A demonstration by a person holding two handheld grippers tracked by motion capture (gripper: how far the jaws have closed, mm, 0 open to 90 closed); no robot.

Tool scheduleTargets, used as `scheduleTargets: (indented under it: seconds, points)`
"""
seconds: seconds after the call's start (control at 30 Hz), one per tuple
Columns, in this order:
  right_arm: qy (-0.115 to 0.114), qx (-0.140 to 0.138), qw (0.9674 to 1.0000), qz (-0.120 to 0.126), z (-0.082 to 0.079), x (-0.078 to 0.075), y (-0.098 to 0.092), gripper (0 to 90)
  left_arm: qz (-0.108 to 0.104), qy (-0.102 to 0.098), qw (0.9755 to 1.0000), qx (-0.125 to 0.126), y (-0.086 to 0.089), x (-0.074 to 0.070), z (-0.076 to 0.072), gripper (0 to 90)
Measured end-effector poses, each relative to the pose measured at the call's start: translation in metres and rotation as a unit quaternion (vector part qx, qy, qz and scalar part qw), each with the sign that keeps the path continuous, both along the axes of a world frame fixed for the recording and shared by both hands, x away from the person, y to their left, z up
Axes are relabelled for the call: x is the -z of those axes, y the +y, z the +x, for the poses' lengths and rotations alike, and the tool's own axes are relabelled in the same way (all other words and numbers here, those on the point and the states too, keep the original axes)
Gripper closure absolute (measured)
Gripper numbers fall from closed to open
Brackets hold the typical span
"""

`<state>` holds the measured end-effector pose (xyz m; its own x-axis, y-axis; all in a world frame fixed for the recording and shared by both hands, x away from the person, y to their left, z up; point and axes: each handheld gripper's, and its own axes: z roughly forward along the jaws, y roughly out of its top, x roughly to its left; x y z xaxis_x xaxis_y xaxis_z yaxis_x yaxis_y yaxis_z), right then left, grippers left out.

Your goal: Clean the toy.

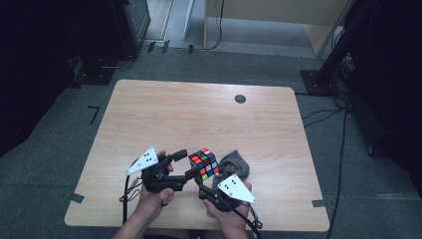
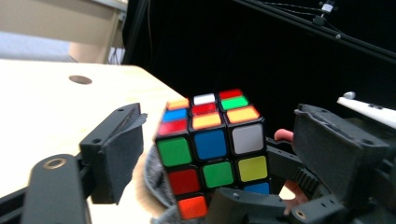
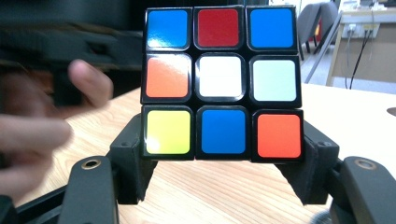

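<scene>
On a light wooden table [image 1: 209,119] ringed by grey carpet [image 1: 348,164] and dark curtains, the right gripper [image 3: 219,163] clamps a scrambled puzzle cube [image 1: 204,163] above a grey cloth [image 1: 234,164], while the left gripper [image 1: 181,167] stands spread beside it.

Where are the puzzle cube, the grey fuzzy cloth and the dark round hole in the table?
Rubik's cube [image 3: 219,77], right gripper view, white centre sticker.
Grey cloth [image 1: 238,163], high view, its middle.
Table hole [image 1: 240,98], high view, its centre.
</scene>
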<state>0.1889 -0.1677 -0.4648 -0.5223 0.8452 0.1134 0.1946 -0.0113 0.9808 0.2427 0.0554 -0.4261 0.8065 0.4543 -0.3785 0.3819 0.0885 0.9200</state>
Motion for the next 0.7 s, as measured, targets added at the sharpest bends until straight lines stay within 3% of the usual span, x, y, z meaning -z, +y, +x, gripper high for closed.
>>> scheduleTargets:
  seconds: [0.07, 0.17, 0.2, 0.27, 0.37, 0.47, 0.57, 0.6, 0.7]
  points:
    - [0.009, 0.0, 0.9999, -0.004, 0.004, 0.0, -0.006, 34.7, 0.007, -0.012, 0.9999, -0.003, 0.006, -0.001, 0.002, 14.5]
    - [0.019, 0.0, 0.9998, -0.005, 0.01, -0.003, -0.018, 34.7, -0.012, -0.018, 0.9996, 0.016, 0.016, -0.001, 0.005, 13.7]
    - [0.024, -0.003, 0.9997, -0.003, 0.013, -0.005, -0.023, 34.7, -0.008, -0.025, 0.9995, 0.019, 0.016, 0.0, 0.005, 13.5]
    - [0.03, 0.0, 0.9995, -0.007, 0.016, -0.008, -0.03, 34.6, 0.016, -0.044, 0.9987, 0.02, 0.015, 0.0, 0.004, 13.2]
    - [0.039, -0.003, 0.9992, -0.003, 0.018, -0.016, -0.04, 34.7, 0.073, -0.075, 0.9944, 0.018, 0.009, 0.005, 0.001, 13.0]
    - [0.057, -0.02, 0.9982, -0.004, 0.018, -0.025, -0.043, 34.6, 0.124, -0.099, 0.9871, 0.016, 0.002, 0.009, -0.003, 13.1]
    - [0.07, -0.037, 0.9969, -0.002, 0.017, -0.031, -0.044, 34.6, 0.174, -0.138, 0.975, -0.001, -0.005, 0.013, -0.008, 13.1]
    - [0.075, -0.044, 0.9962, 0.001, 0.017, -0.033, -0.043, 34.6, 0.191, -0.15, 0.97, -0.007, -0.007, 0.015, -0.009, 13.1]
    - [0.086, -0.058, 0.9945, 0.017, 0.015, -0.037, -0.043, 34.6, 0.227, -0.176, 0.9578, -0.014, -0.013, 0.02, -0.013, 12.8]
